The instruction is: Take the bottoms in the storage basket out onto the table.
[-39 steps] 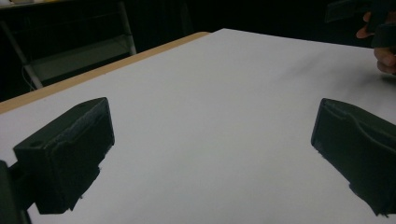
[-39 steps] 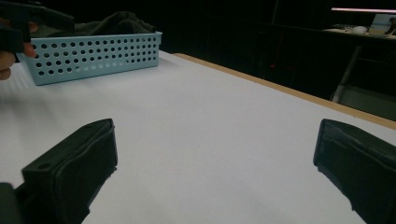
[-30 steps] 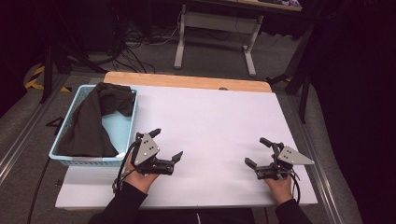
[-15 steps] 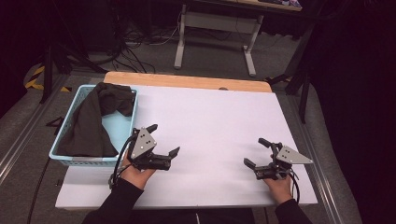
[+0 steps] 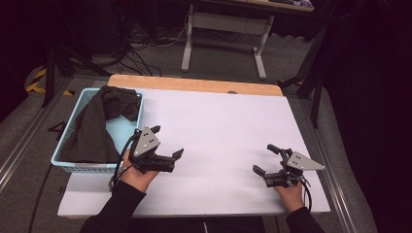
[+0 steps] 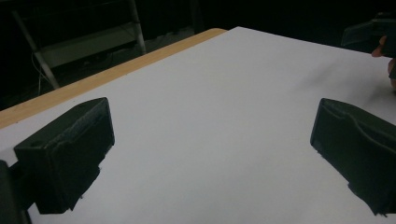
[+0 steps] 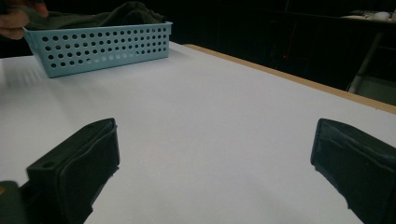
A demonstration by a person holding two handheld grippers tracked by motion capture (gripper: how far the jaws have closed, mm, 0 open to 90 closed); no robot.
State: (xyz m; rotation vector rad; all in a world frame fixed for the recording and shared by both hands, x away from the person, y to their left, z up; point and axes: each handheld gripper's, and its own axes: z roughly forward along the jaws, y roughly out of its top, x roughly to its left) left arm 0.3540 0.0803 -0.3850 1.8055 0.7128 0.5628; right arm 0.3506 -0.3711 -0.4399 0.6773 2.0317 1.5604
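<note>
Up high, dark cloth (image 5: 94, 127) in basket (image 5: 87, 166).

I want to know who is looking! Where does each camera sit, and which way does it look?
High view: above the person's side, looking forward and down at the table; both forearms, left gripper and right gripper show.
Left gripper view: rides the left gripper, looking across the table; its open jaws show.
Right gripper view: rides the right gripper, facing the basket with the dark cloth; open jaws show.
The high and right gripper views both show the basket.
</note>
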